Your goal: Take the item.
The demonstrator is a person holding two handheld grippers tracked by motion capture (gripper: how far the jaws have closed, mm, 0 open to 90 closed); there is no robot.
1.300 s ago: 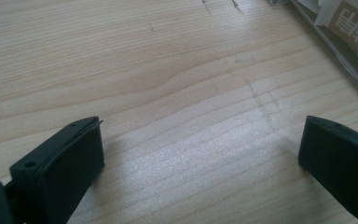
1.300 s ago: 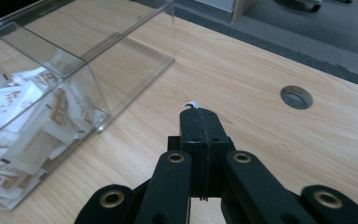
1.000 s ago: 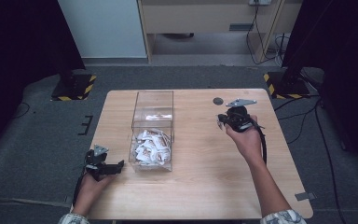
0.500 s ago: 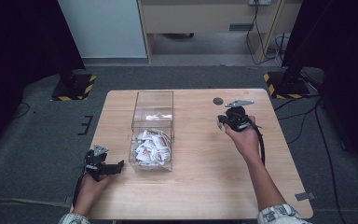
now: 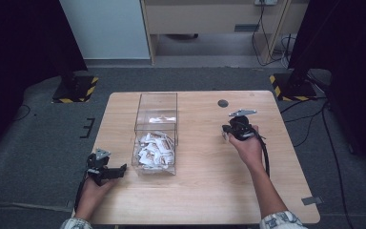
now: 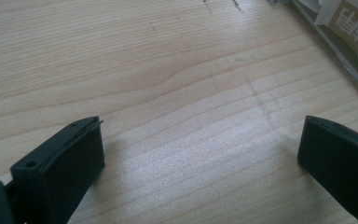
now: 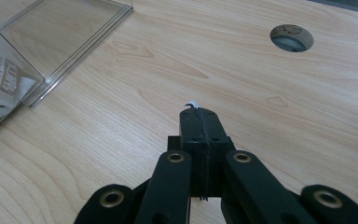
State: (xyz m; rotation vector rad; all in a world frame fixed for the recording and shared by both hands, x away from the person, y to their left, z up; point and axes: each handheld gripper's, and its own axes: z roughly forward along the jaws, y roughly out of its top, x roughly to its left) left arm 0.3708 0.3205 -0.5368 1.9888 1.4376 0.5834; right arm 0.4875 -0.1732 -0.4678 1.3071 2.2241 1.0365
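A clear plastic box stands on the wooden table, its near half heaped with white paper packets. My right gripper hovers right of the box, jaws pressed together on a thin white paper scrap whose tip peeks out at the front. My left gripper rests low at the table's front left, just left of the box's near corner. Its jaws stand wide apart over bare wood with nothing between them. A corner of the box with a printed packet appears at the upper right of the left gripper view.
A round cable hole sits in the table behind the right gripper and is also in the right gripper view. A black cable trails along the right forearm. Grey floor surrounds the table, with striped stand bases beyond.
The right gripper has drifted slightly toward the near edge and leftward, still shut. The left gripper has stayed in place, open.
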